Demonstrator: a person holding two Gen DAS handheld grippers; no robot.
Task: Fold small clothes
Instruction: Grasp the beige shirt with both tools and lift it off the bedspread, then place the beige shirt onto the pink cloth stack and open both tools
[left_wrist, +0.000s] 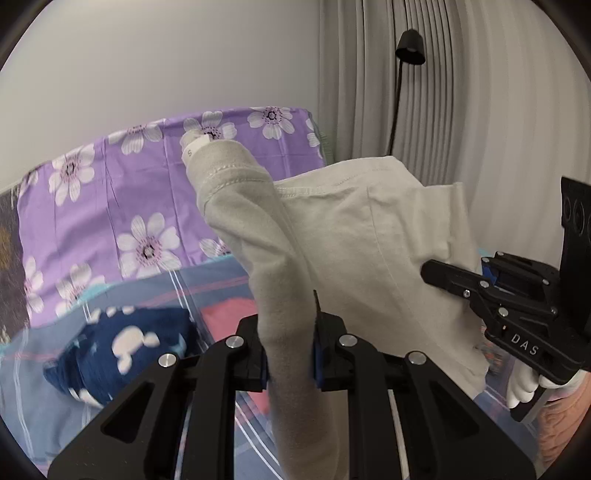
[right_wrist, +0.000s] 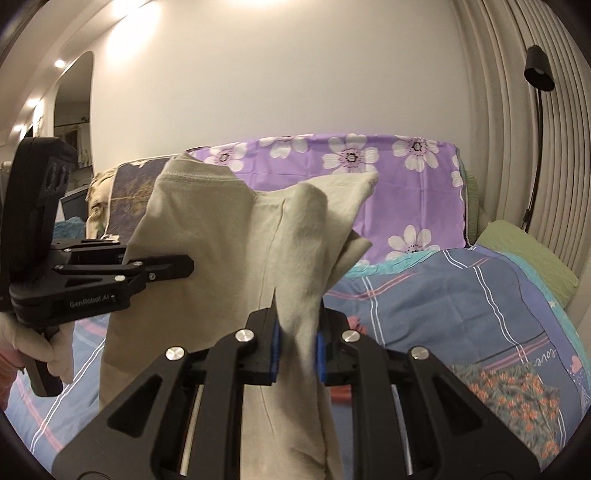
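Left wrist: soft beige garment (left_wrist: 354, 236), clamped.

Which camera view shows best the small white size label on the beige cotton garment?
The left wrist view: the small white size label sits at the raised end of the beige cotton garment, facing the camera. In the right wrist view the garment shows, but no label.

Left tongs (left_wrist: 290, 363) and right tongs (right_wrist: 298, 354), both raised, jaws clamped on cloth.

A plaid blue bedspread (right_wrist: 461, 295) carries a navy patterned garment (left_wrist: 122, 350) and something pink (left_wrist: 229, 314) — blurred, perhaps clothing.
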